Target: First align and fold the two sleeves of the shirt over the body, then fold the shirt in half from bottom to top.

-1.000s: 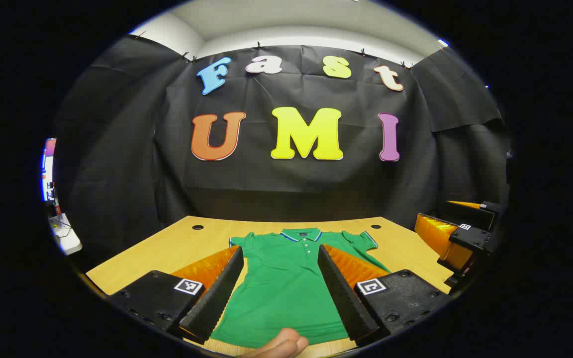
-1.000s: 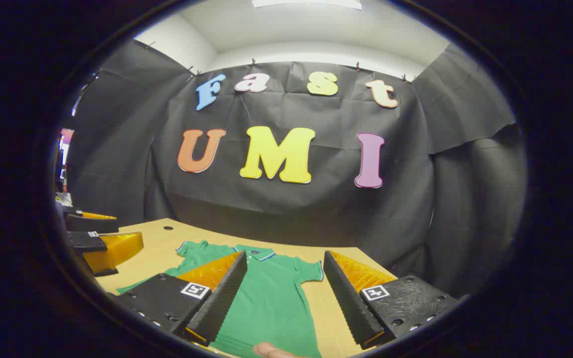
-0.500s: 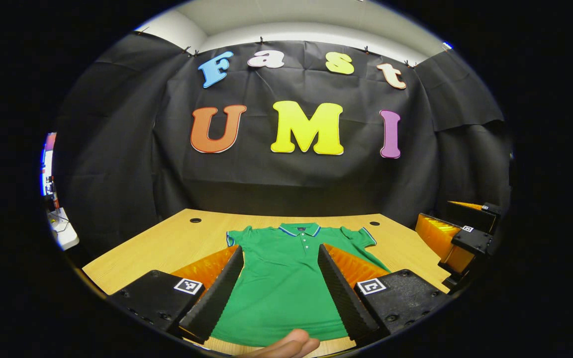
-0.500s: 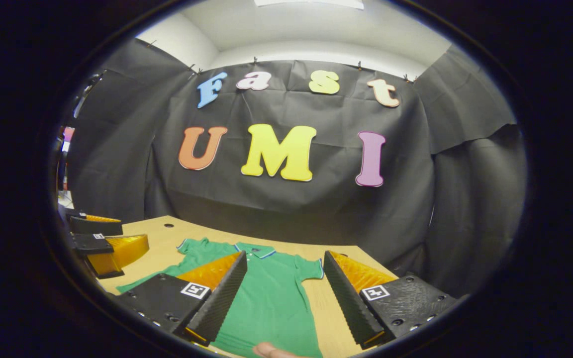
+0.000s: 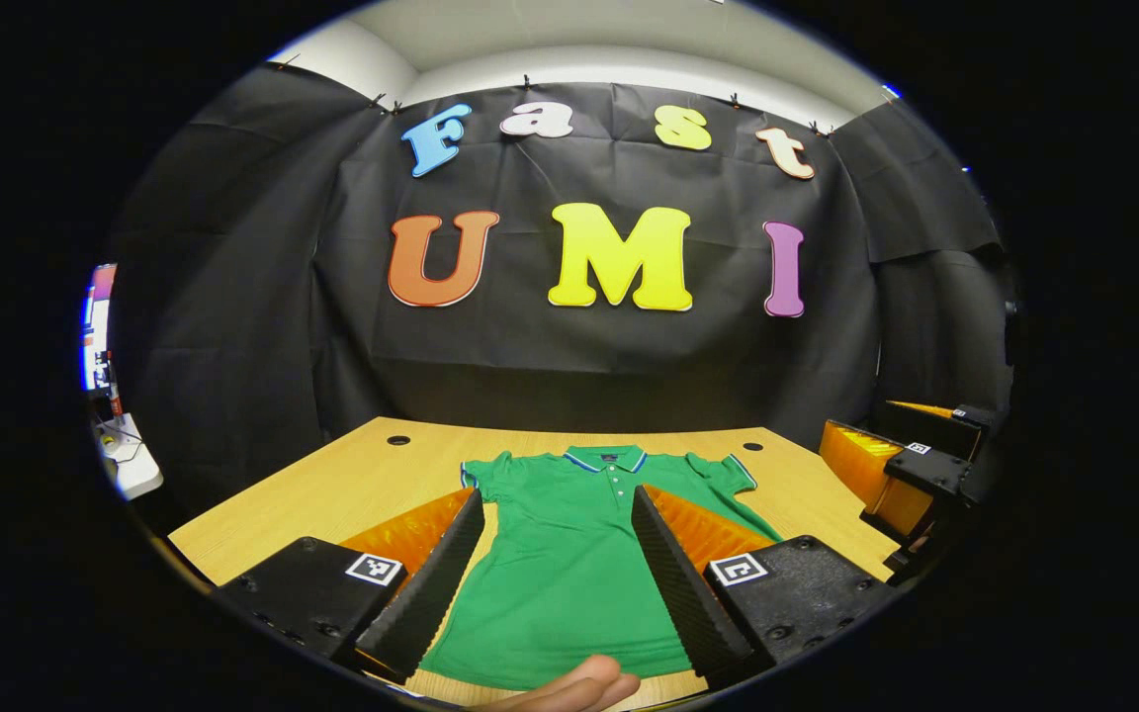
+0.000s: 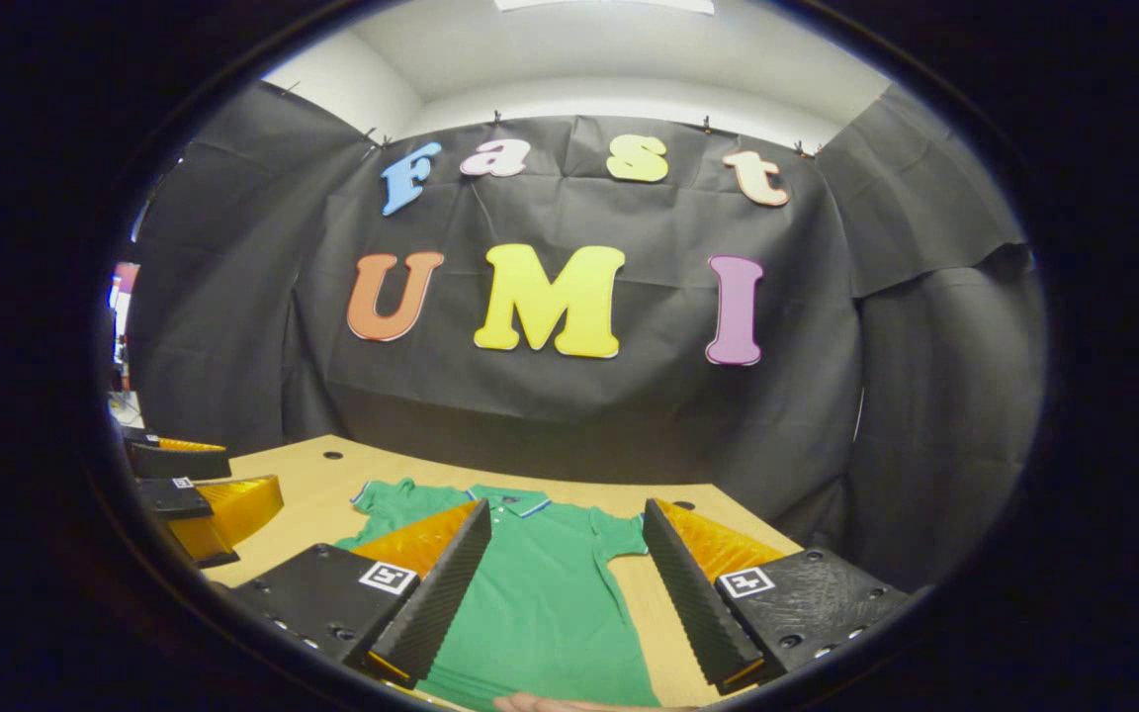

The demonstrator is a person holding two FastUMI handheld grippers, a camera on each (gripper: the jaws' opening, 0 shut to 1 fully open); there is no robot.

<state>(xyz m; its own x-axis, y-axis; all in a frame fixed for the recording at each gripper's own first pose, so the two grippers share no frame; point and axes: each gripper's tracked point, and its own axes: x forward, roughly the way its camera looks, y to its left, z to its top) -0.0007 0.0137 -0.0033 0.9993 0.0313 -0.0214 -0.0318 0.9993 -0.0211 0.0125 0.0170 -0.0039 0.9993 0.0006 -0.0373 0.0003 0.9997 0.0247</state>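
Note:
A green polo shirt (image 5: 569, 554) with blue-and-white collar trim lies flat on the wooden table (image 5: 352, 485), collar away from me, both short sleeves spread out. In the left gripper view my left gripper (image 5: 558, 499) hovers open above the shirt's body, nothing between its fingers. The right gripper (image 5: 901, 475) appears at the right edge, also open. In the right gripper view the shirt (image 6: 540, 593) lies below my open right gripper (image 6: 566, 512), and the left gripper (image 6: 199, 485) is off to the left over the table (image 6: 312, 489). A fingertip (image 5: 569, 687) rests by the shirt's hem.
Black cloth walls close the booth behind and beside the table. Two small round holes (image 5: 397, 440) sit near the table's far edge. Bare wood shows left and right of the shirt.
Both views shifted slightly; the shirt looks a little farther off and smoother. The fingertip by the hem slid a bit to the right. Both grippers stay open.

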